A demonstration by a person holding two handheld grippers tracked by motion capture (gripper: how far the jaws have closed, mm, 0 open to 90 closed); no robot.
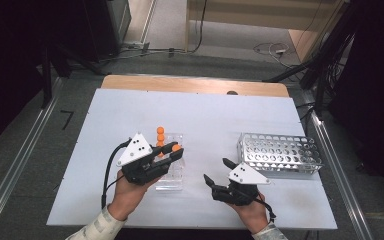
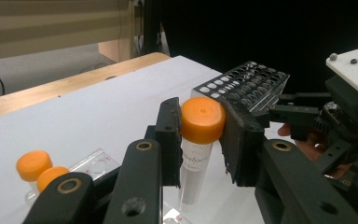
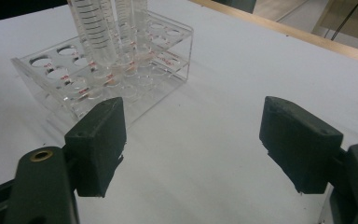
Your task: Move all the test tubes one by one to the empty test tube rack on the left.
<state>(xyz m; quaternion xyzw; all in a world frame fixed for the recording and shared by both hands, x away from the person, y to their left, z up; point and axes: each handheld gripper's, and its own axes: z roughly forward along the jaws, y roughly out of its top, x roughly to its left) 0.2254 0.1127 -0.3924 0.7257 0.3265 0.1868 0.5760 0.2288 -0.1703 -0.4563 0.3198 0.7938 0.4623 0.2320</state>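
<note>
Over the clear acrylic rack (image 1: 172,170) at the near left of the white worktop (image 1: 205,115), the left tool (image 1: 176,150) is clamped on an orange-capped centrifuge tube (image 2: 196,140), its two pads pressing the cap from either side. The tube hangs upright between the jaws, its lower end apparently clear of the rack holes; further capped tubes (image 1: 160,134) stand in the rack's far rows. The right tool (image 1: 219,170), jaws wide apart and holding nothing, rests low above the worktop between the two racks. A perforated metal rack (image 1: 279,152) stands well apart to the right. Step in hand, as judged: transfer of one tube, lifted out of the acrylic rack. The next move calls for carrying it level across to the metal rack, keeping it upright, and aligning its tip over a free hole.
</note>
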